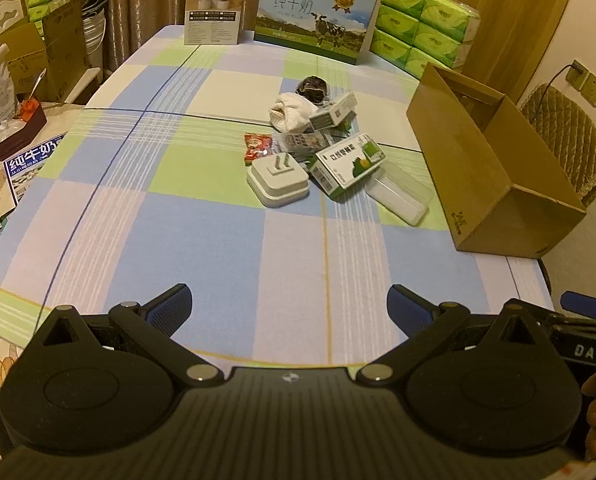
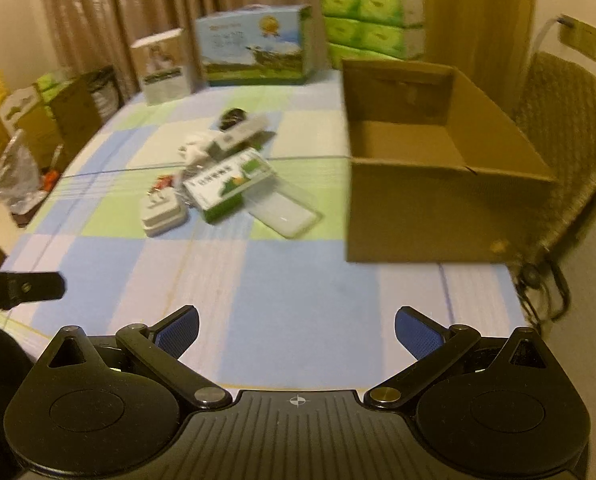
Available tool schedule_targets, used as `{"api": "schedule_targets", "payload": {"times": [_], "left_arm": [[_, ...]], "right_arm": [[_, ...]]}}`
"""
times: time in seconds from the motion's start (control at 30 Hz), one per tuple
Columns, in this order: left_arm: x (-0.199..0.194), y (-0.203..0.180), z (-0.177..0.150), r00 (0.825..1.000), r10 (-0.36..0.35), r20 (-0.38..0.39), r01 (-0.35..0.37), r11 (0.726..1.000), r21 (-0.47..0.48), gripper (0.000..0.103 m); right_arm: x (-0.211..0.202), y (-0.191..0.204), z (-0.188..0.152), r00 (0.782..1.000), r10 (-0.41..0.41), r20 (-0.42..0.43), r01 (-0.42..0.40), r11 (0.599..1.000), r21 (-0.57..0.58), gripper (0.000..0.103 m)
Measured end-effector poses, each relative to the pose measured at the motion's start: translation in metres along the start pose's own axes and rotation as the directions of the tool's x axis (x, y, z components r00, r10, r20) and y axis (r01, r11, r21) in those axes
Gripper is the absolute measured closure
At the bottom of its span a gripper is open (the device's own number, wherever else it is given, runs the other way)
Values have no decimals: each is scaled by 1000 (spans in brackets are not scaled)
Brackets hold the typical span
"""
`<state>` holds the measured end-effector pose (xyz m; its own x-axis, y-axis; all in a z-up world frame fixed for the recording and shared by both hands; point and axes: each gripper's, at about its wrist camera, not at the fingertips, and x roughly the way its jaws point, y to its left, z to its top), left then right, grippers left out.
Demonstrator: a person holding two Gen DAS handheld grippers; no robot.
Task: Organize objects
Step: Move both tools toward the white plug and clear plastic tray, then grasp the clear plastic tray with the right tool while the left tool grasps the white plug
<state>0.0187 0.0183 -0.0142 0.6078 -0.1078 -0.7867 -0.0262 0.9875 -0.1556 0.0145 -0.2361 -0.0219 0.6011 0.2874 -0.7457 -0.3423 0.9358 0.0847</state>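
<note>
A heap of small items lies mid-table: a white plug adapter [image 1: 279, 184] [image 2: 163, 213], a green and white carton [image 1: 348, 165] [image 2: 230, 185], a clear plastic lid [image 1: 400, 197] [image 2: 288, 213], a red snack packet [image 1: 258, 145], a white cloth [image 1: 292, 110], a second small carton [image 1: 333, 111] [image 2: 240, 133] and a dark bundle [image 1: 313, 88]. An open cardboard box [image 1: 494, 168] [image 2: 430, 168] stands to the right of the heap, empty inside. My left gripper [image 1: 289, 312] and my right gripper [image 2: 296, 330] hover wide open over the near table, far short of the heap, nothing between their blue pads.
Along the far edge of the checked tablecloth [image 1: 202, 240] stand a white product box [image 1: 215, 8], a blue milk carton case [image 1: 316, 14] and stacked green tissue packs [image 1: 424, 26]. A quilted chair [image 2: 566, 136] sits right of the table. Cluttered boxes fill the left side [image 1: 46, 56].
</note>
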Motion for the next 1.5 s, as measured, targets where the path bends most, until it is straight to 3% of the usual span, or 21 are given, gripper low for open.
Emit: {"api": "schedule_targets", "payload": {"times": [0.2,0.33,0.4,0.47,0.67,0.87,1.2,1.33,1.37,1.5], "left_arm": [[18,13,17,1000,11,15,-12,999,35,1],[37,15,33,1000,16,22,-19,991,132,1],[50,15,41,1000,13,19,-16,980,196,2],[63,16,50,999,19,27,-25,967,253,5],[103,25,72,999,-34,-1,33,951,309,10],[137,29,84,999,-38,-9,39,928,371,13],[173,35,93,995,-94,-13,90,895,436,15],[182,34,95,990,-142,-16,133,872,471,16],[184,34,95,988,-157,-15,145,865,480,16],[193,31,95,981,-189,-39,181,830,528,19]], "right_arm": [[20,10,11,998,64,23,-63,997,-46,2],[39,17,19,996,82,31,-79,993,-90,2],[50,21,23,995,95,25,-91,989,-120,18],[62,23,27,995,96,21,-92,986,-137,21],[101,31,42,998,49,30,-42,978,-205,23],[152,45,63,999,-29,40,42,934,-356,23],[229,43,91,992,-110,-58,69,873,-482,27],[243,35,96,988,-93,-119,30,892,-452,35],[243,34,98,987,-79,-137,13,903,-430,43],[241,35,101,983,-53,-174,-20,920,-390,45]]}}
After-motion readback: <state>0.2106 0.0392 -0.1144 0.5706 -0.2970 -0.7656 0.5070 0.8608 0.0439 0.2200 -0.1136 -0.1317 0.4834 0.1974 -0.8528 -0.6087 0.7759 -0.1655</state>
